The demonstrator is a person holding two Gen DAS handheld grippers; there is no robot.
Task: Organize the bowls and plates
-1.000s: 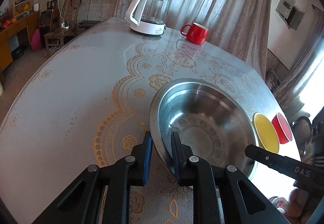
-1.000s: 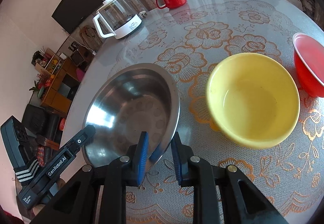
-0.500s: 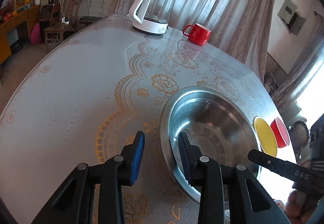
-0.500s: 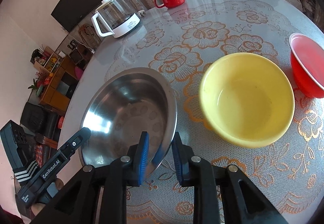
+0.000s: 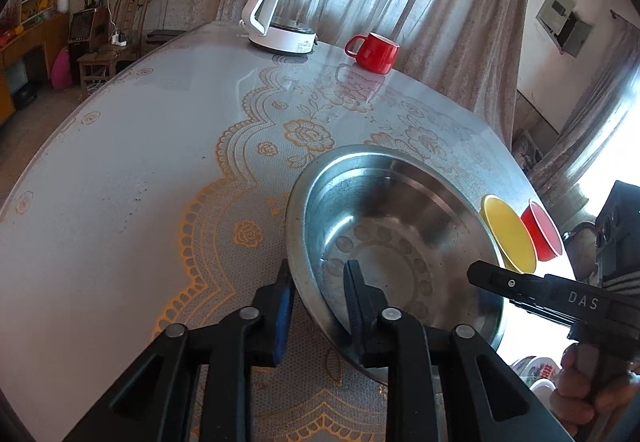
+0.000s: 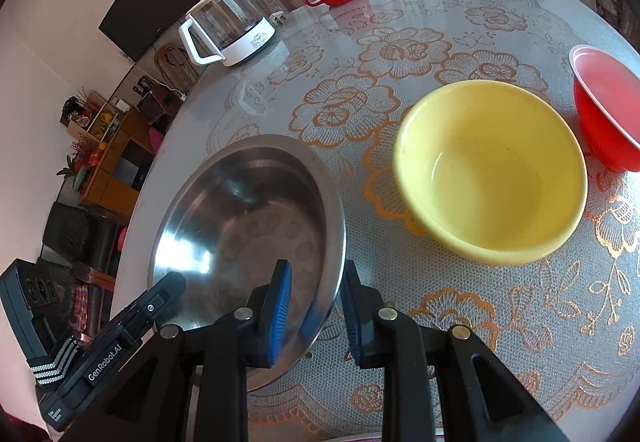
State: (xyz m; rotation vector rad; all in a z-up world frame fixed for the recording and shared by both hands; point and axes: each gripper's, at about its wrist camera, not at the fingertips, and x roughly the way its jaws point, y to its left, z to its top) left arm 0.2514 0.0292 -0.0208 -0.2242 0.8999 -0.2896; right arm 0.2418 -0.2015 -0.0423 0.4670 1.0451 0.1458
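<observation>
Straddling: both grippers sit astride the rim of the steel bowl from opposite sides.
Left gripper: jaws opening; one finger outside the rim, one inside the bowl, pads apparently clear of the metal.
Right gripper: jaws slightly apart with the rim between them; small gaps show on both sides, though contact low down is hard to judge.
Steel bowl: rests upright on the lace-patterned table, nearest the person.
Yellow bowl: upright, beside the steel bowl, not touching.
Red bowl: just beyond the yellow one, at the table edge.
Far side: glass kettle and red mug, well apart from the bowls.
</observation>
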